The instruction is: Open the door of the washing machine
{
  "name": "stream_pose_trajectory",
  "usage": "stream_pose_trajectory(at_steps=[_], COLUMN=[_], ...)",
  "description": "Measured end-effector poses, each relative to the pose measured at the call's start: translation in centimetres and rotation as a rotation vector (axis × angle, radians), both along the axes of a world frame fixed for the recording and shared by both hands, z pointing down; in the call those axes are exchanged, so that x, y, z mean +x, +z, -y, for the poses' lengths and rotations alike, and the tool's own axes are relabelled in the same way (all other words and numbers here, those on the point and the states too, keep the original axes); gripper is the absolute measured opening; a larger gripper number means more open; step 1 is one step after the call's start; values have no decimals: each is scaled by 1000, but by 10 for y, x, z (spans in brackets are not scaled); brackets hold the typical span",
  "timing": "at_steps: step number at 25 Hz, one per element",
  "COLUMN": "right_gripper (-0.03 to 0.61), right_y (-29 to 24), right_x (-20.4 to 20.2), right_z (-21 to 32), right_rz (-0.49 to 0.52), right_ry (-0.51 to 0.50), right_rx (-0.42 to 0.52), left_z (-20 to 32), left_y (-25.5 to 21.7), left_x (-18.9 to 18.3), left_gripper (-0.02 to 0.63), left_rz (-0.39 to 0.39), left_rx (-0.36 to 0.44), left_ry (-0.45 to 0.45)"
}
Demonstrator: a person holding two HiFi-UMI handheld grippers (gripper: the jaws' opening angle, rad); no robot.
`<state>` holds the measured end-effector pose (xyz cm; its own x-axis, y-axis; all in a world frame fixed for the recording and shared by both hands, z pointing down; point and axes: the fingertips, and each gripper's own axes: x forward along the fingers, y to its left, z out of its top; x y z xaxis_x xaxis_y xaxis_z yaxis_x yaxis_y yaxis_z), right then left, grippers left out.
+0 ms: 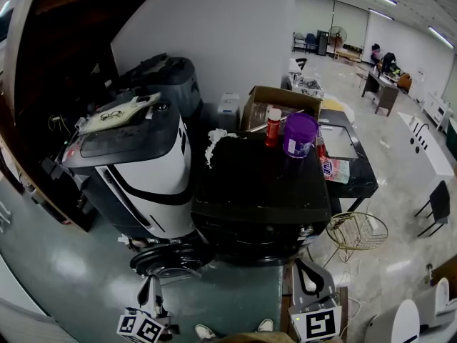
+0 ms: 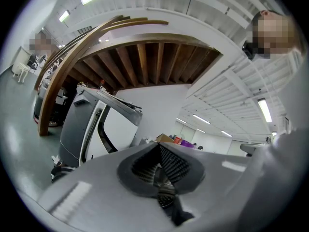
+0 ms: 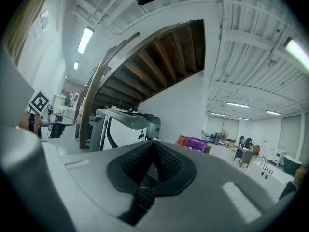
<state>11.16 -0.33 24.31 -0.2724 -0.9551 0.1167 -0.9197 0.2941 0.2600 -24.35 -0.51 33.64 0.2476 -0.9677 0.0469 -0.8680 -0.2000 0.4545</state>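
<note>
We hold left gripper (image 1: 151,286) and right gripper (image 1: 307,270) at bottom, both pressed together, empty. Washing machine (image 1: 264,191) centre; purple tub (image 1: 300,134), red bottle (image 1: 273,126) on top; wire basket (image 1: 357,231) lower right.

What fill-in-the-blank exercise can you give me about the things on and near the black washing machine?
1. The tub standing on the black washing machine is ____ in colour.
2. The red bottle beside the tub has a ____ cap.
3. In the head view, the wire basket stands on the floor at the ____ side of the washing machine.

Missing words: purple; white; right.
</note>
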Motion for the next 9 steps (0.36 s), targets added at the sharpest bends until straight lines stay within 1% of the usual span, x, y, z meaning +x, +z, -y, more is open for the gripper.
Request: stream_pose_trajectory(at_steps=[9], right_gripper=[5], right_y=[-1], right_x=[-1], right_z=[-1], right_rz=[-7], right_ry=[-4], right_rx=[1], left_z=[-3], left_y=[2], left_x=[-1], left_gripper=[60], left_rz=[-1], left_rx=[1], left_ry=[-4])
